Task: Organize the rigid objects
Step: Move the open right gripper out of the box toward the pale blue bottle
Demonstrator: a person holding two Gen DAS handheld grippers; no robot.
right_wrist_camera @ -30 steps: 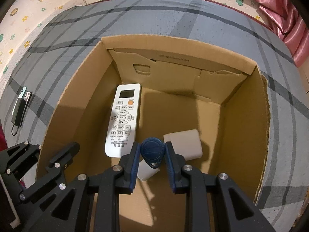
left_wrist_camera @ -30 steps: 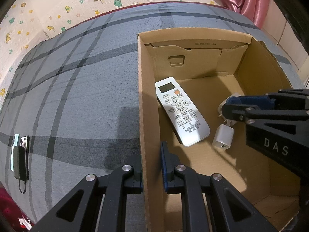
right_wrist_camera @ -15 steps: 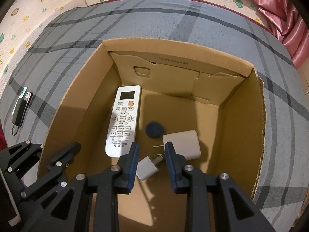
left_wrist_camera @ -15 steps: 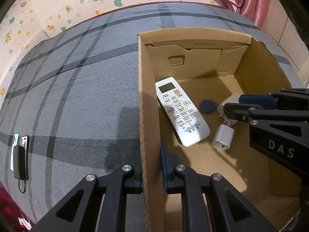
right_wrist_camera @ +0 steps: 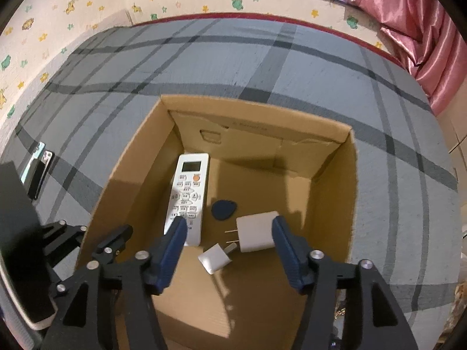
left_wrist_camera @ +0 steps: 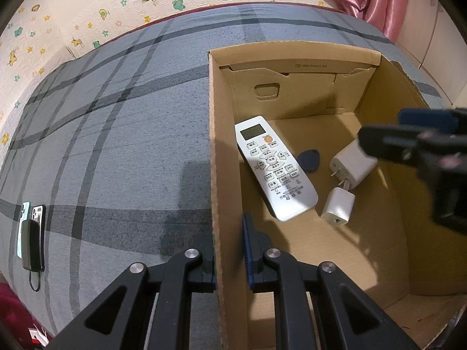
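An open cardboard box [left_wrist_camera: 224, 145] stands on a grey plaid bed. On its floor lie a white remote [left_wrist_camera: 274, 169], a dark blue key fob [left_wrist_camera: 309, 160], a large white plug charger [left_wrist_camera: 353, 163] and a small white charger [left_wrist_camera: 337, 207]. My left gripper [left_wrist_camera: 230, 250] is shut on the box's left wall, one finger on each side. My right gripper [right_wrist_camera: 229, 230] hangs above the box floor with its jaws opening and nothing between them. Under it I see the remote [right_wrist_camera: 188, 195], the fob [right_wrist_camera: 223, 210] and both chargers [right_wrist_camera: 256, 230].
Two phones and a dark power bank [left_wrist_camera: 30, 233] lie near the bed's left edge; they also show in the right wrist view [right_wrist_camera: 38, 175]. A wall with stickers and a pink curtain [right_wrist_camera: 423, 29] border the far side of the bed [right_wrist_camera: 233, 58].
The right gripper let go of the blue key fob, which now lies on the box floor beside the remote. That gripper rose and its jaws spread wide. The left gripper stayed put.
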